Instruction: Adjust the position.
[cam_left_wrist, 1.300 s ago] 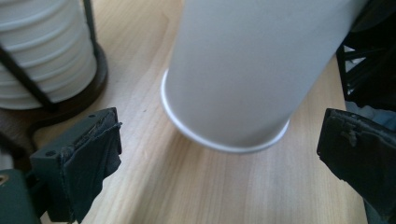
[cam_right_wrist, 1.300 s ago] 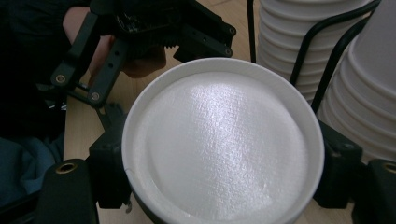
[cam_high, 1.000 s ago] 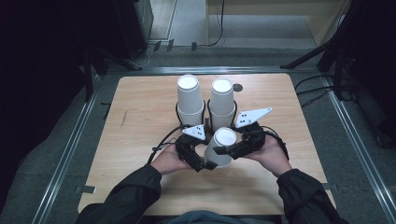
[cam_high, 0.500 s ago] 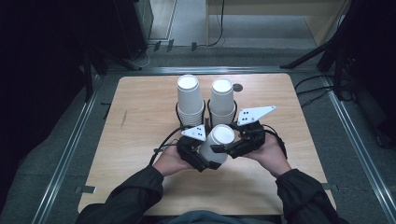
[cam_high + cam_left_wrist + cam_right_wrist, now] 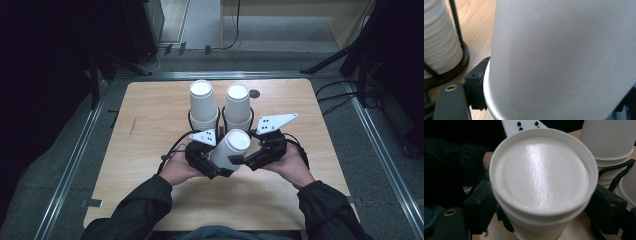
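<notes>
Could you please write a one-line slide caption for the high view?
Both grippers, left and right, grip tilted nested white paper cups before two racked cup stacks.

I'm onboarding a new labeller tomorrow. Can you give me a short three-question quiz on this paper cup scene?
1. True or false: the held cups stand upright on the table.
2. How many cup stacks sit in wire holders behind the hands?
3. What grips the held cups? A) left hand-held gripper alone B) both, with the right hand-held gripper C) bare fingers

Key: 1 false, they are tilted and lifted; 2 two, the left stack and the right stack; 3 B.
</notes>
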Motion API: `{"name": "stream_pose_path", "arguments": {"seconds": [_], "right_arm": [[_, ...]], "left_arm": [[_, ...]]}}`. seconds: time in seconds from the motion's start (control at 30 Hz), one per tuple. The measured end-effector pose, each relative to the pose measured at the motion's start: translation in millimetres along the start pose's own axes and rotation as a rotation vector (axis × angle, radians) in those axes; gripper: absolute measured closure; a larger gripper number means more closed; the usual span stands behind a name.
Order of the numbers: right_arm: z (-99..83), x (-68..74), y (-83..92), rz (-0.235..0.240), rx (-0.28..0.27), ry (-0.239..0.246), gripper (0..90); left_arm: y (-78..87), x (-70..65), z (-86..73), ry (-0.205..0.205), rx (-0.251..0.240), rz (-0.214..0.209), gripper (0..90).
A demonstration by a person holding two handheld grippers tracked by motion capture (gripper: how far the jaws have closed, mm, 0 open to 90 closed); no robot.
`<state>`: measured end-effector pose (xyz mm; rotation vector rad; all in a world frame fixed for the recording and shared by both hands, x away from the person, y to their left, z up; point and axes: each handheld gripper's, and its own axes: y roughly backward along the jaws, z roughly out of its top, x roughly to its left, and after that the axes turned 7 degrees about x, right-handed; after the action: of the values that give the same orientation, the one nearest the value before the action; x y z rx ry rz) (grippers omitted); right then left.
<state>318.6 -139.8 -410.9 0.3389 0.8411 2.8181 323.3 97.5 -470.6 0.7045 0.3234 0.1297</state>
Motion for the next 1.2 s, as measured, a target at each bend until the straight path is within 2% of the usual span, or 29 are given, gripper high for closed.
{"name": "stream_pose_path", "arguments": {"seconds": [0.2,0.3,0.33,0.47,0.5,0.6,0.7,0.77,0.87,0.97,1.13,1.2], "right_arm": [[-6.9,-3.4,4.0,-0.011,0.019,0.002,17.3],[-11.9,-5.9,3.5,-0.024,0.041,-0.008,17.4],[-13.7,-6.6,3.0,-0.032,0.052,-0.010,17.6],[-21.0,-9.7,-0.2,-0.044,0.091,-0.016,18.8],[-22.4,-10.8,-1.2,-0.043,0.097,-0.014,18.9],[-25.7,-12.1,-4.0,-0.046,0.117,-0.017,19.0],[-29.1,-13.1,-6.2,-0.051,0.140,-0.015,19.0],[-31.1,-13.9,-7.0,-0.052,0.144,-0.017,19.0],[-33.4,-15.5,-8.0,-0.054,0.153,-0.015,19.1],[-35.1,-16.4,-9.5,-0.058,0.161,-0.014,19.3],[-34.4,-15.1,-11.5,-0.063,0.164,0.000,19.3],[-34.5,-14.9,-12.0,-0.066,0.164,0.004,19.3]], "left_arm": [[15.1,0.8,0.6,0.003,0.016,0.040,15.7],[22.2,3.3,-1.0,0.017,0.045,0.060,15.7],[24.2,4.0,-1.6,0.024,0.059,0.059,15.7],[32.1,5.0,-3.9,0.005,0.115,0.106,15.7],[33.0,5.5,-4.3,0.013,0.123,0.107,15.7],[36.7,8.0,-4.7,0.009,0.180,0.135,15.7],[37.3,9.6,-6.6,0.015,0.221,0.160,15.7],[37.2,11.3,-8.1,0.004,0.268,0.178,15.7],[37.3,12.9,-9.7,0.003,0.298,0.195,15.7],[36.9,15.1,-11.0,0.000,0.348,0.216,15.7],[34.5,19.3,-14.9,0.025,0.388,0.206,15.6],[32.8,20.2,-15.9,0.024,0.407,0.222,15.6]]}}
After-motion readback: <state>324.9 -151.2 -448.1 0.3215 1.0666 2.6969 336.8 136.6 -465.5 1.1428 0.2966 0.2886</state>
